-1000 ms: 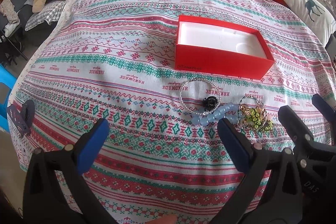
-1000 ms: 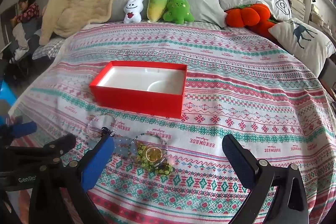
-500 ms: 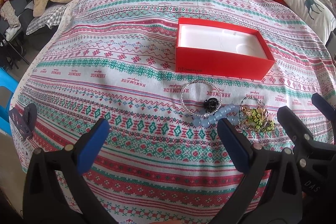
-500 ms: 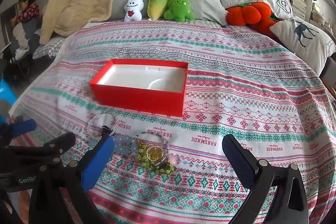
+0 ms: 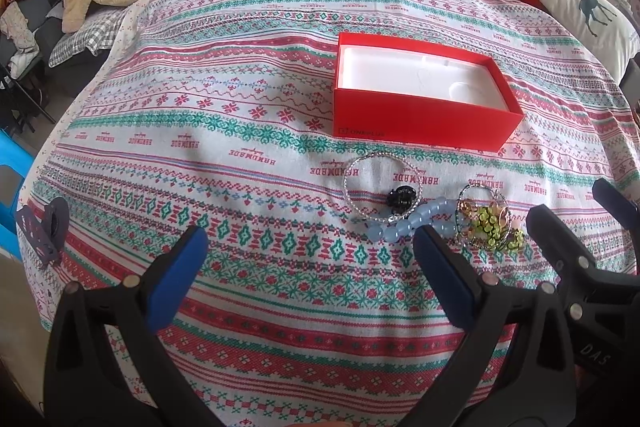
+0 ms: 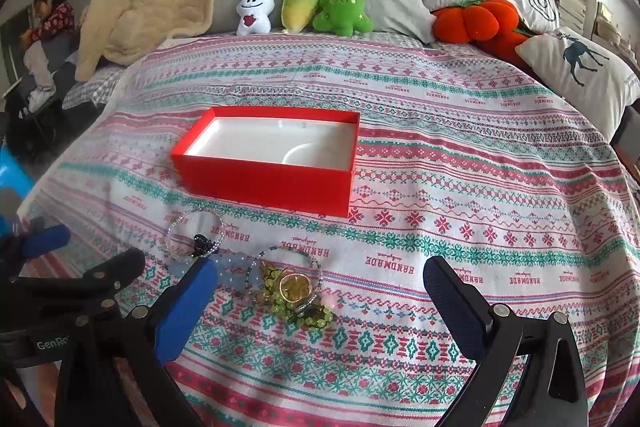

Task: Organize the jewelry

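Hiding part of the blue bead bracelet [image 5: 404, 223], both tongs [image 5: 310, 267] [image 6: 320, 303] gape wide, holding nothing

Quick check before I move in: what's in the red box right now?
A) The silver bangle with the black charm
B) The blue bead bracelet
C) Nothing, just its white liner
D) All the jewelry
C: the red box shows only its bare white liner, while the blue bead bracelet, the silver bangle and the green-and-gold jewelry pile all lie on the bedspread in front of it.
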{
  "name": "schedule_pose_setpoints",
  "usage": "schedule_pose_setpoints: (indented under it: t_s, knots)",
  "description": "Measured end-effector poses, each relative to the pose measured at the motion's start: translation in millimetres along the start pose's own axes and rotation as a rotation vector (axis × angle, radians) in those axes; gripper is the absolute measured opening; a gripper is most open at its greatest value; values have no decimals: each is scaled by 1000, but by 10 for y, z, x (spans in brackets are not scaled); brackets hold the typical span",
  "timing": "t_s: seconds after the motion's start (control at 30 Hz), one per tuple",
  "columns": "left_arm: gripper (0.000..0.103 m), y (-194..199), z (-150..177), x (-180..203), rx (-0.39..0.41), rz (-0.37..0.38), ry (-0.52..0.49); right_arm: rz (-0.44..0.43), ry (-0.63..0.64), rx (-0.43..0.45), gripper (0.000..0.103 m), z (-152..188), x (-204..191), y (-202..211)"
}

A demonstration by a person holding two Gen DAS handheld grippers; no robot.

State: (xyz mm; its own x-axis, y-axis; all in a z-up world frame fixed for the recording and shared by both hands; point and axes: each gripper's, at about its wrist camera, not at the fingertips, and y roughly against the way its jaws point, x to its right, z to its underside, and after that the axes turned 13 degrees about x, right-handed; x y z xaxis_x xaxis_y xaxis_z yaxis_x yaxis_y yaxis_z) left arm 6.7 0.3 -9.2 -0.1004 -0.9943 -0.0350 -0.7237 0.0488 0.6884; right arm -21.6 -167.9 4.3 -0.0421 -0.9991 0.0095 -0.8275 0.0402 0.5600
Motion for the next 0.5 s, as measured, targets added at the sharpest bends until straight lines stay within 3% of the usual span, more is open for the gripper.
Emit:
schedule_pose_setpoints:
  t_s: [0.5]
  knots:
    - [101,-10,9,24,-2,5,2,17,8,0,103,-11,4,0]
